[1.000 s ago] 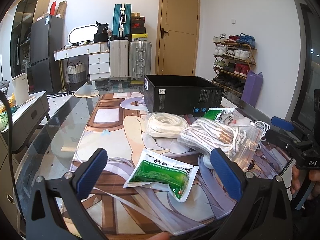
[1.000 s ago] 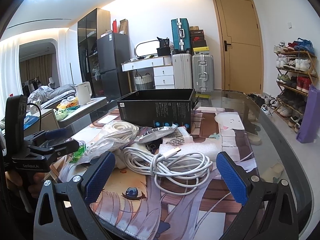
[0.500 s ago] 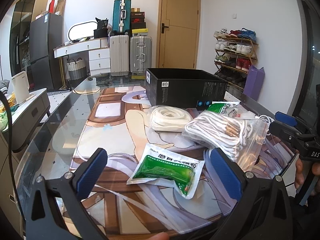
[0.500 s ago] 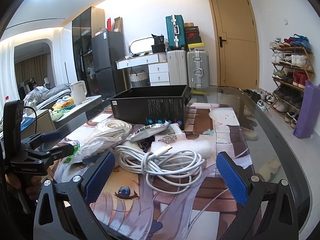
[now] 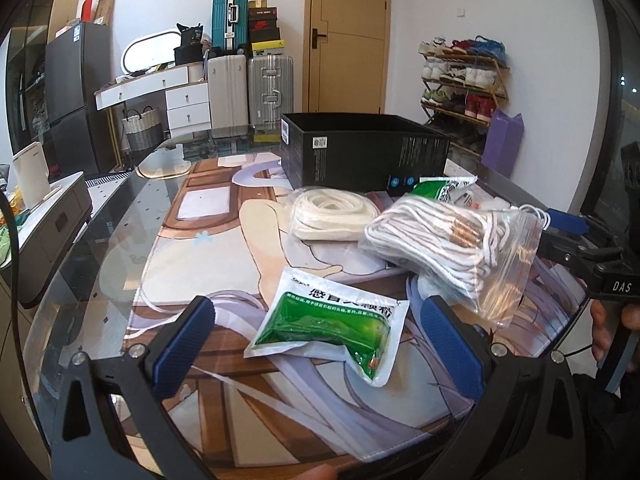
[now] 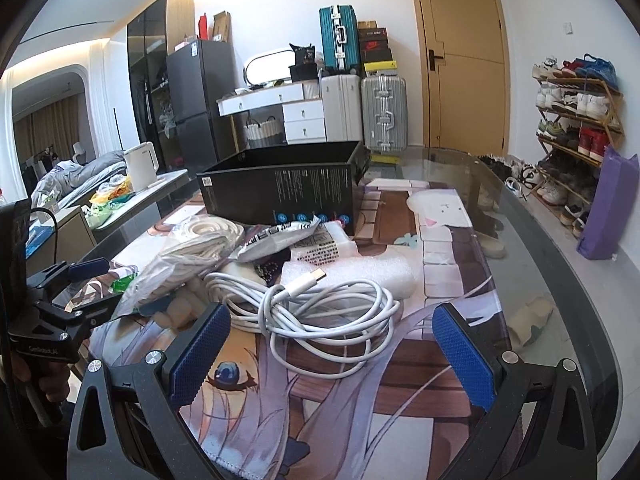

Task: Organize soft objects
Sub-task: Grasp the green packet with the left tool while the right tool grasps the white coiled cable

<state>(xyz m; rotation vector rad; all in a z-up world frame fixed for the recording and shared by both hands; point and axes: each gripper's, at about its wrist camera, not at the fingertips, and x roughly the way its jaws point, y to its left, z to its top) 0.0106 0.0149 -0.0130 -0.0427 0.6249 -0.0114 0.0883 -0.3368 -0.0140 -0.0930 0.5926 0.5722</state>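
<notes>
In the left wrist view my left gripper (image 5: 320, 334) is open, its blue pads either side of a green-and-white soft packet (image 5: 326, 326) lying on the printed mat (image 5: 200, 264). Behind it lie a white rope coil (image 5: 332, 212), a clear bag of white cords (image 5: 444, 240) and a second green packet (image 5: 438, 190). An open black box (image 5: 360, 152) stands at the back. In the right wrist view my right gripper (image 6: 330, 350) is open just short of a coiled white USB cable (image 6: 320, 312), with white foam wrap (image 6: 360, 276) behind it.
The mat lies on a glass table (image 5: 100, 240) whose curved edge (image 6: 560, 264) runs along the right. Each gripper shows in the other's view, the right one (image 5: 580, 248) and the left one (image 6: 68, 296). Suitcases, a dresser and a shoe rack stand beyond the table.
Both grippers have moved a little forward and lower toward the items; the green packet and the cable sit larger between the open fingers. Nothing on the table has moved.
</notes>
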